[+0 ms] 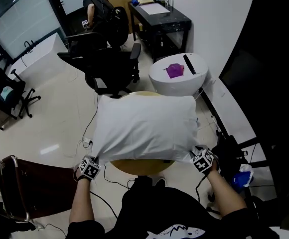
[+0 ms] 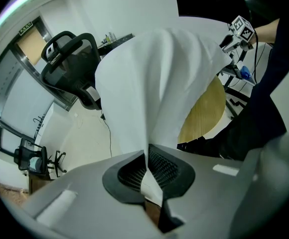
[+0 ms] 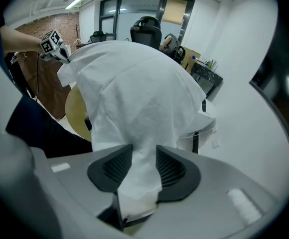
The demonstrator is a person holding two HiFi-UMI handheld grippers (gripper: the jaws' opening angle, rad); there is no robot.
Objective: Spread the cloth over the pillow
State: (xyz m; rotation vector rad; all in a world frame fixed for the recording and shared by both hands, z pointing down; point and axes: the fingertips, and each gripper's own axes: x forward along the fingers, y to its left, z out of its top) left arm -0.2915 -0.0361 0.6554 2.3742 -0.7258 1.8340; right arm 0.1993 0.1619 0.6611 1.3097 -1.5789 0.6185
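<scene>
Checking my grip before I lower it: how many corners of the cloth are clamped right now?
2. The left gripper pinches the near-left corner of the cloth; the right gripper holds the near-right corner. The far corners are unheld.

The cloth (image 1: 144,128) is white and thin. It lies spread over a soft, puffy bump on the round yellow table (image 1: 134,167) and covers most of the table top. The pillow is hidden under it, so only its shape shows. The cloth's far edge sits near the table's far edge. At the table's near edge, its two near corners are pinched, one in the left gripper (image 1: 95,161) and one in the right gripper (image 1: 195,154).
</scene>
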